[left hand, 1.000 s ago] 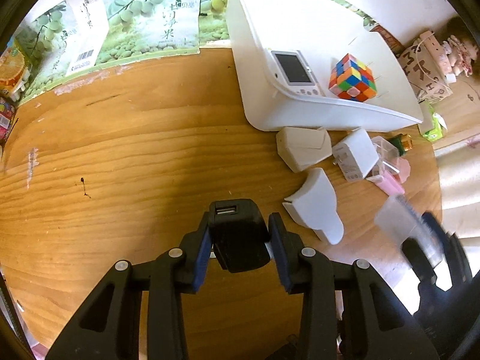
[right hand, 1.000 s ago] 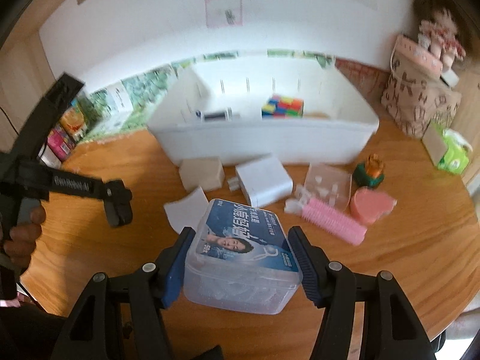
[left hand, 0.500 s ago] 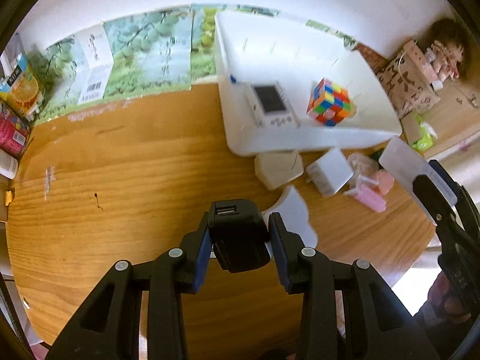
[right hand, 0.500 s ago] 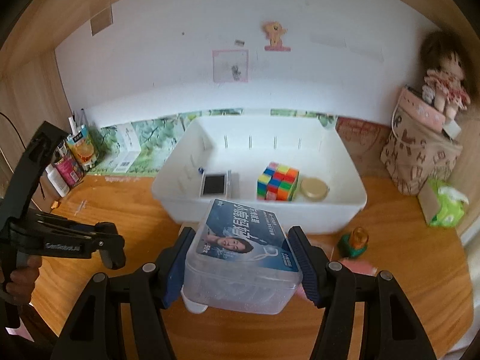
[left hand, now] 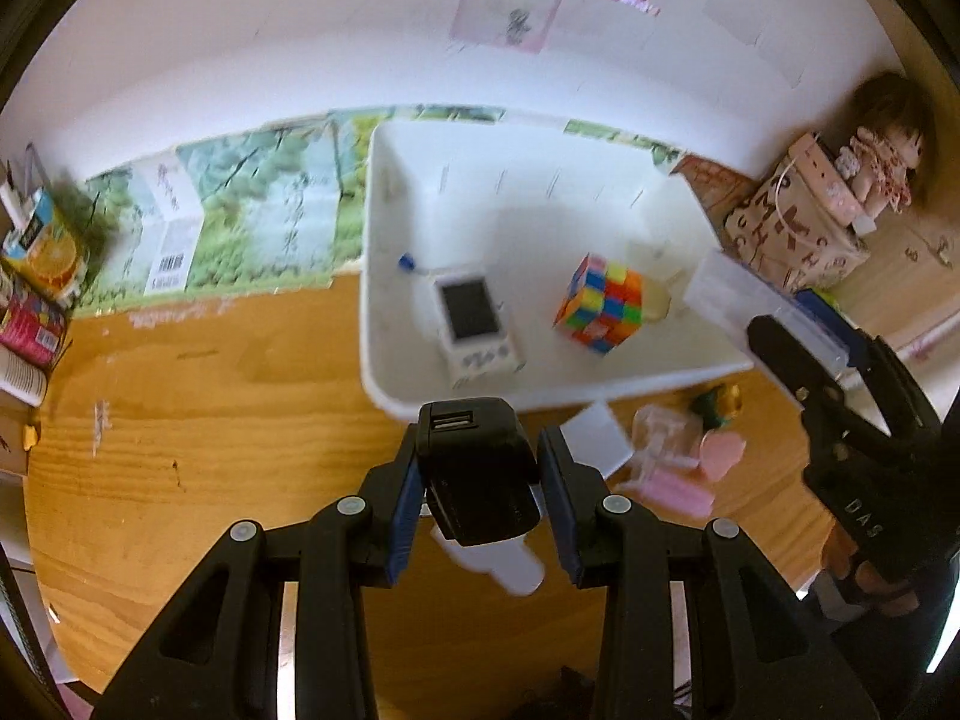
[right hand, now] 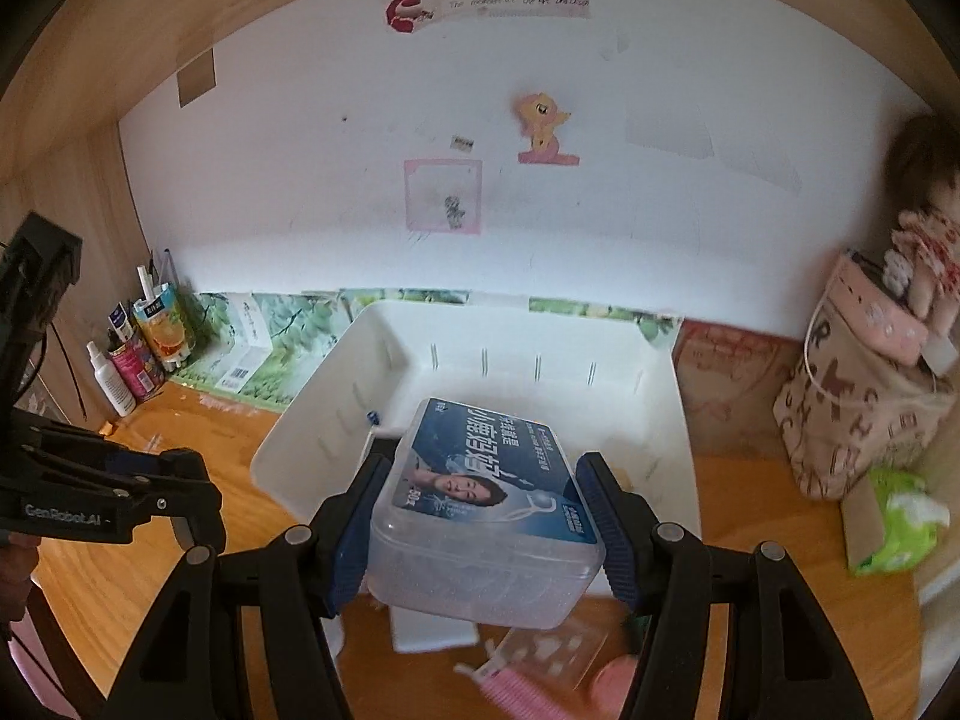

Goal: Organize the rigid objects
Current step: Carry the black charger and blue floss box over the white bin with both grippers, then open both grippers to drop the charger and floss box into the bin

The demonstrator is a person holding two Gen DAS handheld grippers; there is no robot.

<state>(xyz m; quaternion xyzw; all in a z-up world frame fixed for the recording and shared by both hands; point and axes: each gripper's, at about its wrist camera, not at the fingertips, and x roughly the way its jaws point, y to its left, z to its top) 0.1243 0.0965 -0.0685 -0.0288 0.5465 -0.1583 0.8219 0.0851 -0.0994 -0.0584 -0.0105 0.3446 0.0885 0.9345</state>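
Close in, the left gripper (left hand: 480, 495) clamps a black charger (left hand: 477, 468), USB port facing away; the charger's lower end is hidden between the pads. Beyond it sits the white bin (left hand: 384, 372) on the wooden table (left hand: 210, 408). Inside the bin: a small white device (left hand: 477, 324) with a screen, a colour cube (left hand: 600, 303), and a pale round thing half hidden behind the cube.

Right gripper (right hand: 480, 531) grips a clear lidded box (right hand: 486, 516) with a blue label; the box blocks most of the bin floor in that view. Its contents are too cloudy to make out.

On the table near the bin's front wall, blurred: a white block (left hand: 594, 435), a clear case (left hand: 660, 438), pink pieces (left hand: 714, 456). A white item (left hand: 504, 567) under the left gripper is partly covered. Right edge: a patterned bag (left hand: 792, 234) and a doll (left hand: 882, 150), cut off by the lens rim.
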